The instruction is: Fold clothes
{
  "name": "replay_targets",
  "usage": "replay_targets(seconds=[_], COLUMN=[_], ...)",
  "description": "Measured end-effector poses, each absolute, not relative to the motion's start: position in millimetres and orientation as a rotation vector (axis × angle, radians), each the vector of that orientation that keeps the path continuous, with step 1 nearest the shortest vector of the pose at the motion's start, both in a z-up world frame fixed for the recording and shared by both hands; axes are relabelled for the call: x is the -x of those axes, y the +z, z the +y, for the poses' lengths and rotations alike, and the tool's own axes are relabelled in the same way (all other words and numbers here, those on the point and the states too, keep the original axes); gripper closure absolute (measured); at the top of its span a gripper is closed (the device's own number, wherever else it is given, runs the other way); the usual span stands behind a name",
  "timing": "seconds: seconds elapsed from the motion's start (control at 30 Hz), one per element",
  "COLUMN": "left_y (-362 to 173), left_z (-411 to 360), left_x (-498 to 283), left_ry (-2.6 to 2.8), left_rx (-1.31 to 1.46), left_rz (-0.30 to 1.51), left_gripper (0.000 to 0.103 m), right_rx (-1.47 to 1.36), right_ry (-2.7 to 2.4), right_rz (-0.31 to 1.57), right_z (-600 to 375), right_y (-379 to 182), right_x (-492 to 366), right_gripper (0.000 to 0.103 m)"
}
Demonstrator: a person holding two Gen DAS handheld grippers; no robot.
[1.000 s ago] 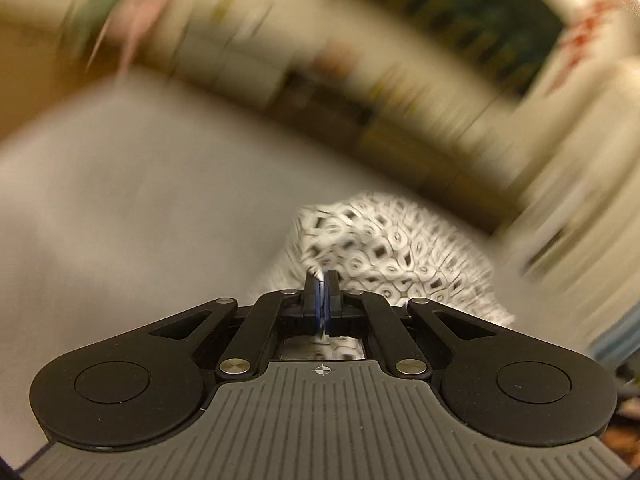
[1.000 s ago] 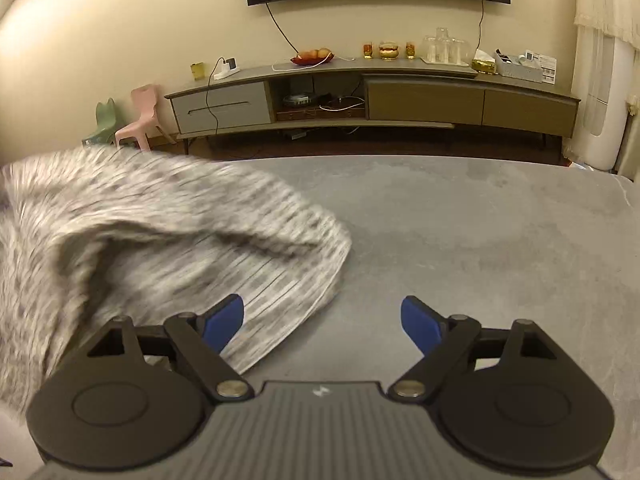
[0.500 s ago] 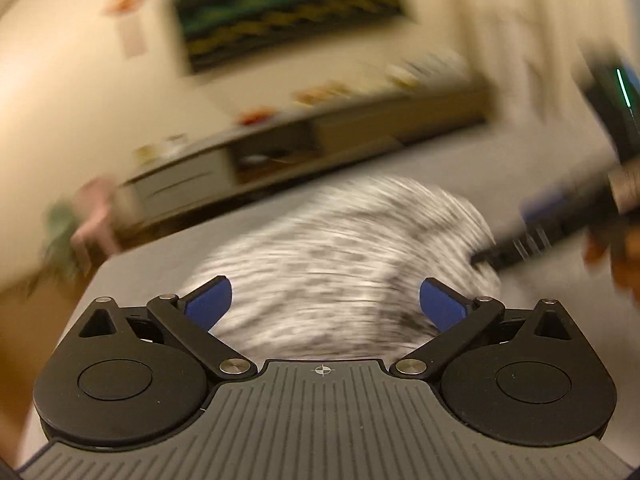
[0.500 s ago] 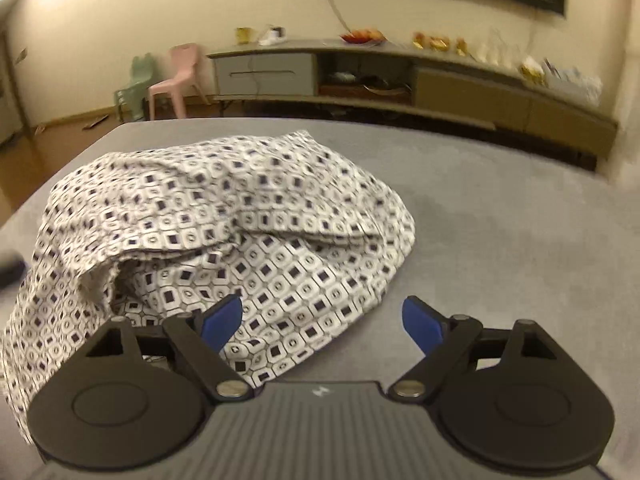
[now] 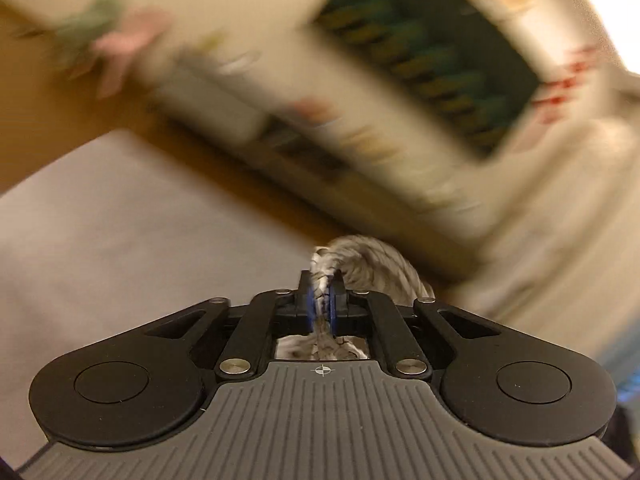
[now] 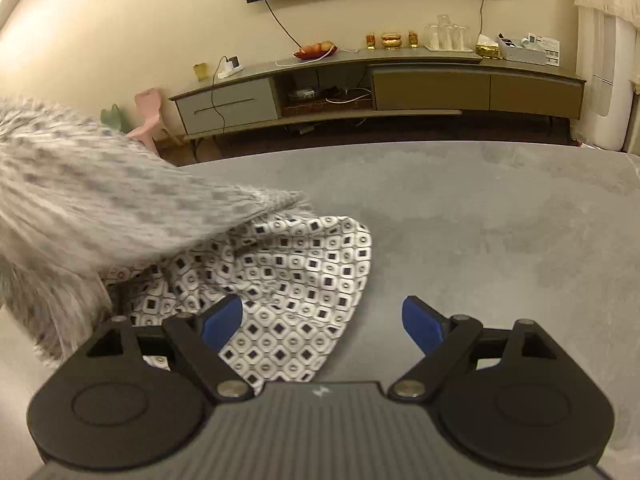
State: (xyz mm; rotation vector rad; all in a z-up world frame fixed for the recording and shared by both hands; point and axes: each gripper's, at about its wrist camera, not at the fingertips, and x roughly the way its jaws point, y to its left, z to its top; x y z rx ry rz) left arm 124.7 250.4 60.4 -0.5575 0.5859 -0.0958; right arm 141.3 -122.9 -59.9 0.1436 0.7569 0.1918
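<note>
A: Item one, the patterned garment [image 6: 288, 280]. We log it as thin, soft and light: part lies rumpled on the grey table [image 6: 500, 240], part is lifted and blurred at the left of the right wrist view. It looks limp, so it will sag and slide wherever we leave it unsupported.

B: Best hold, in our judgement?

A: A hem or corner, pinched through few layers.

B: Item two, the left gripper [image 5: 320, 304]?

A: Jaws closed narrow on a bunched fold of the garment.

B: Item three, the right gripper [image 6: 322, 322]?

A: Spread wide and holding nothing; its left blue pad [image 6: 222, 320] sits over the cloth, contact unclear.
</note>
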Motion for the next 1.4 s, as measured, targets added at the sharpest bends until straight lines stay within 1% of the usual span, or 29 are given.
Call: replay_targets(seconds=[0.03, 0.07, 0.1, 0.13, 0.17, 0.2, 0.23, 0.27, 0.3, 0.33, 0.4, 0.5, 0.6, 0.63, 0.67, 0.7, 0.73, 0.77, 0.8, 0.83, 0.9, 1.03, 1.1, 1.17, 1.2, 1.23, 1.27, 1.37, 1.4], left_y=[43.3, 30.3, 17.5, 11.4, 6.6, 1.8, 2.7, 3.8, 4.6, 5.3, 7.3, 0.0, -17.2, -25.6, -34.1, -42.7, -51.2, -46.2, -40.9, -27.1, 10.3, 94.8, 128.0, 143.9, 149.1, 151.3, 157.1, 173.8, 181.0], left_z=[258.3, 260.9, 263.5, 260.4, 253.4, 246.4, 237.6, 228.7, 218.5, 208.3, 190.1, 152.9, 118.0, 114.1, 110.3, 106.6, 102.8, 107.8, 113.0, 121.7, 142.9, 190.9, 209.0, 217.0, 219.3, 220.3, 225.0, 233.3, 237.8], left_x=[-125.7, -121.0, -116.2, -108.9, -104.7, -100.6, -95.6, -90.6, -87.5, -84.4, -85.6, -94.0, -111.6, -122.2, -133.0, -143.8, -154.6, -162.5, -170.4, -172.8, -169.4, -145.9, -137.2, -134.0, -133.1, -131.9, -126.0, -105.0, -96.5], left_ry=[-0.061, -0.042, -0.024, -0.018, -0.008, 0.002, -0.011, -0.025, -0.057, -0.090, -0.194, -0.327, -0.395, -0.382, -0.368, -0.354, -0.341, -0.333, -0.325, -0.327, -0.308, -0.283, -0.268, -0.258, -0.255, -0.255, -0.251, -0.253, -0.255], left_rx=[0.519, 0.479, 0.437, 0.376, 0.294, 0.212, 0.119, 0.027, -0.061, -0.148, -0.263, -0.359, -0.429, -0.437, -0.445, -0.453, -0.461, -0.397, -0.331, -0.260, -0.142, 0.051, 0.110, 0.126, 0.133, 0.143, 0.148, 0.180, 0.195], left_rz=[0.649, 0.687, 0.725, 0.731, 0.722, 0.712, 0.692, 0.671, 0.649, 0.625, 0.597, 0.587, 0.627, 0.651, 0.676, 0.700, 0.724, 0.730, 0.735, 0.710, 0.637, 0.458, 0.391, 0.373, 0.373, 0.378, 0.376, 0.323, 0.301], left_gripper=[0.100, 0.089, 0.081, 0.066, 0.054, 0.049, 0.041, 0.036, 0.033, 0.029, 0.028, 0.028, 0.027, 0.028, 0.041, 0.054, 0.080, 0.094, 0.103, 0.103, 0.103, 0.103, 0.103, 0.103, 0.103, 0.103, 0.103, 0.103, 0.103], right_rx=[-0.137, -0.126, -0.113, -0.101, -0.088, -0.077, -0.070, -0.069, -0.070, -0.076, -0.091, -0.105, -0.099, -0.085, -0.063, -0.037, -0.011, 0.007, 0.022, 0.036, 0.066, 0.059, -0.039, -0.152, -0.208, -0.246, -0.264, -0.187, -0.146], right_ry=[0.200, 0.210, 0.220, 0.227, 0.231, 0.235, 0.237, 0.236, 0.234, 0.233, 0.237, 0.256, 0.301, 0.319, 0.334, 0.347, 0.361, 0.364, 0.364, 0.363, 0.361, 0.269, 0.245, 0.228, 0.220, 0.230, 0.239, 0.303, 0.321], right_rz=[0.763, 0.768, 0.773, 0.778, 0.783, 0.789, 0.795, 0.800, 0.805, 0.810, 0.810, 0.801, 0.800, 0.804, 0.810, 0.817, 0.824, 0.825, 0.824, 0.823, 0.822, 0.659, 0.645, 0.643, 0.641, 0.668, 0.700, 0.768, 0.768], right_z=[-119.9, -115.9, -111.5, -106.0, -101.6, -98.0, -95.0, -93.9, -93.4, -93.6, -95.8, -97.3, -92.5, -89.0, -85.2, -81.5, -77.8, -76.6, -76.4, -76.2, -75.9, -107.5, -131.4, -155.6, -167.7, -170.9, -166.4, -130.1, -117.9], right_y=[-60.8, -62.1, -63.6, -64.8, -67.0, -69.9, -72.7, -75.6, -78.7, -80.9, -82.3, -83.1, -84.6, -86.6, -89.2, -91.9, -94.7, -94.4, -92.8, -91.2, -87.9, -32.4, -26.2, -23.8, -22.6, -31.0, -44.4, -79.1, -86.7], right_x=[-139.8, -138.1, -136.3, -134.4, -133.2, -132.3, -131.7, -131.9, -132.3, -133.0, -132.7, -133.1, -133.4, -133.2, -133.2, -133.3, -133.4, -133.8, -134.4, -135.1, -136.3, -130.0, -130.5, -131.7, -132.3, -135.3, -138.5, -146.2, -146.5], right_gripper=[0.014, 0.014, 0.014, 0.014, 0.014, 0.014, 0.014, 0.014, 0.014, 0.014, 0.014, 0.014, 0.014, 0.014, 0.014, 0.022, 0.055, 0.079, 0.101, 0.103, 0.103, 0.103, 0.102, 0.090, 0.061, 0.029, 0.025, 0.026, 0.023])
